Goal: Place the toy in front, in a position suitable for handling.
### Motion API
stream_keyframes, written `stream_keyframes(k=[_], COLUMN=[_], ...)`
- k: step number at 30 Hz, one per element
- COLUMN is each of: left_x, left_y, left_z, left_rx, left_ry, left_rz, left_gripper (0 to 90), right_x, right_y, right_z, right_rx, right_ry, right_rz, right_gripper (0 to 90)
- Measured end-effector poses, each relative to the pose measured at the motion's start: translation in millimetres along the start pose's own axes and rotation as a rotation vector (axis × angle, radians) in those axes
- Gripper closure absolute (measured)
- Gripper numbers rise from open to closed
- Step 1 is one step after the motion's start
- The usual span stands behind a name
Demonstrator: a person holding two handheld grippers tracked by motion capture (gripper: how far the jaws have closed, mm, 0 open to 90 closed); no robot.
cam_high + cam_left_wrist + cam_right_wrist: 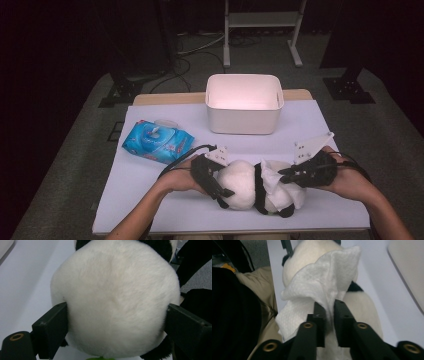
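Panda plush point(250, 187) lies near table's front edge point(230, 229), clamped around its body by left gripper point(214, 180). Right gripper point(290, 176) pinches wet wipe point(272, 181) against it. Open room between plush and bin point(244, 104); wipes pack point(156, 140) far left.

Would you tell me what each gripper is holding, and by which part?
Left gripper clamps the plush panda across its round white body; right gripper pinches the white wipe at its gathered middle.

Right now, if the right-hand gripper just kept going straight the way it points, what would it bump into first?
Probably the plush panda. The right gripper pinches a white wipe that already lies against the toy, straight ahead of its jaws. The gap between them is hard to judge.
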State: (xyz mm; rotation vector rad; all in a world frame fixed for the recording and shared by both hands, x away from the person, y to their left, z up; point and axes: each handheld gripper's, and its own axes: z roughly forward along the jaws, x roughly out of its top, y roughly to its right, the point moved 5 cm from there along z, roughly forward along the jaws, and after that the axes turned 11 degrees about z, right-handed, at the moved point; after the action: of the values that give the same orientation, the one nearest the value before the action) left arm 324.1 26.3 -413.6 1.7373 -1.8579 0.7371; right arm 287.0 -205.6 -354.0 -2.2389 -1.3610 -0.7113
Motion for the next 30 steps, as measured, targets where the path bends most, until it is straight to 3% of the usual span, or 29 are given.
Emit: stream_keyframes(k=[6, 12, 25, 28, 30], left_x=[2.0, 2.8, 2.4, -0.1, -1.0], left_y=[0.1, 0.8, 1.8, 2.1, 2.2], left_z=[2.2, 2.7, 4.3, 4.9, 4.8], left_rx=[0.001, 0.005, 0.007, 0.004, 0.008], left_ry=[0.005, 0.003, -0.003, 0.004, 0.012], left_rz=[-0.004, 0.0, 0.007, 0.001, -0.004], left_gripper=[10.2, 10.4, 10.3, 10.3, 10.4], right_x=[-6.4, 7.7, 43.8, 43.1, 39.2], right_y=[-2.2, -8.5, -20.5, -23.2, -24.9], right_z=[8.1, 26.3, 63.7, 66.5, 63.8], right_rx=[-0.01, -0.02, 0.011, -0.001, -0.004], right_ry=[-0.018, -0.043, -0.036, -0.041, -0.041], right_rz=[0.0, -0.037, -0.101, -0.121, -0.144], right_gripper=[83.0, 80.3, 66.2, 72.1, 84.9])
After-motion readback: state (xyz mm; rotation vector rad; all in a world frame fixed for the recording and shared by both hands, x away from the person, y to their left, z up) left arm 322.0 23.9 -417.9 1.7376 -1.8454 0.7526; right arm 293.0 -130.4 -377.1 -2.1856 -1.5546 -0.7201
